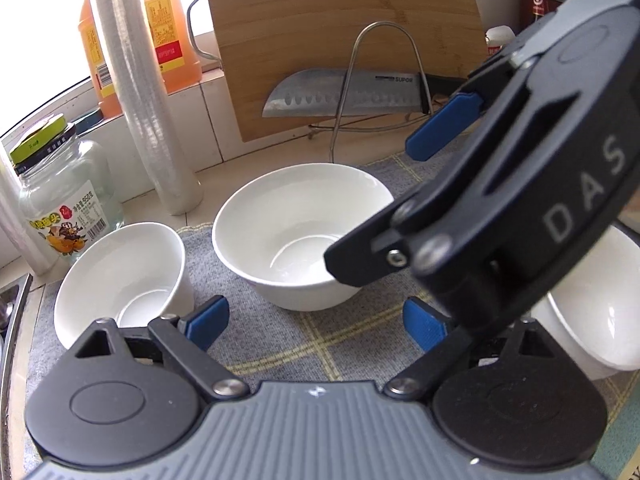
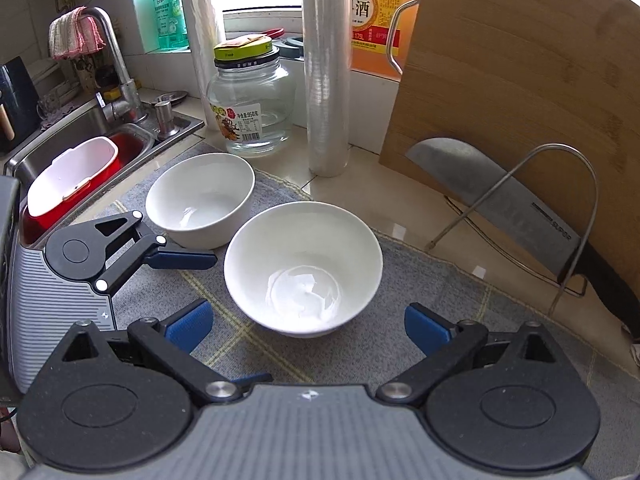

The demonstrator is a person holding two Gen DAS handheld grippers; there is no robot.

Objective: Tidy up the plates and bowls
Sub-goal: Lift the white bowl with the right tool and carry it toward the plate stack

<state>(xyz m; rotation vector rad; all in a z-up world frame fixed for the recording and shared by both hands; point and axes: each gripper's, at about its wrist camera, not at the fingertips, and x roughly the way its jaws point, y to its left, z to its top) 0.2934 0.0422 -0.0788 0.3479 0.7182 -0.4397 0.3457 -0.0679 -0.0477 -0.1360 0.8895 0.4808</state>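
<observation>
Three white bowls sit on a grey checked mat (image 2: 420,292). The large bowl (image 2: 304,268) (image 1: 296,232) stands upright in the middle. A smaller bowl (image 2: 200,200) (image 1: 120,280) is to its left, and a third bowl (image 1: 592,312) shows at the right edge of the left wrist view, partly hidden. My right gripper (image 2: 308,328) (image 1: 400,192) is open, its blue pads (image 2: 428,328) on either side of the large bowl's near wall without touching it. My left gripper (image 1: 316,324) (image 2: 236,320) is open over bare mat, between the small and the large bowl.
A bamboo cutting board (image 2: 520,80) leans at the back with a cleaver (image 2: 500,200) in a wire rack (image 2: 560,200). A glass jar (image 2: 252,112), a cling-film roll (image 2: 326,80) and an oil bottle (image 1: 172,32) stand behind the mat. The sink (image 2: 80,136) holding a red basin lies to the left.
</observation>
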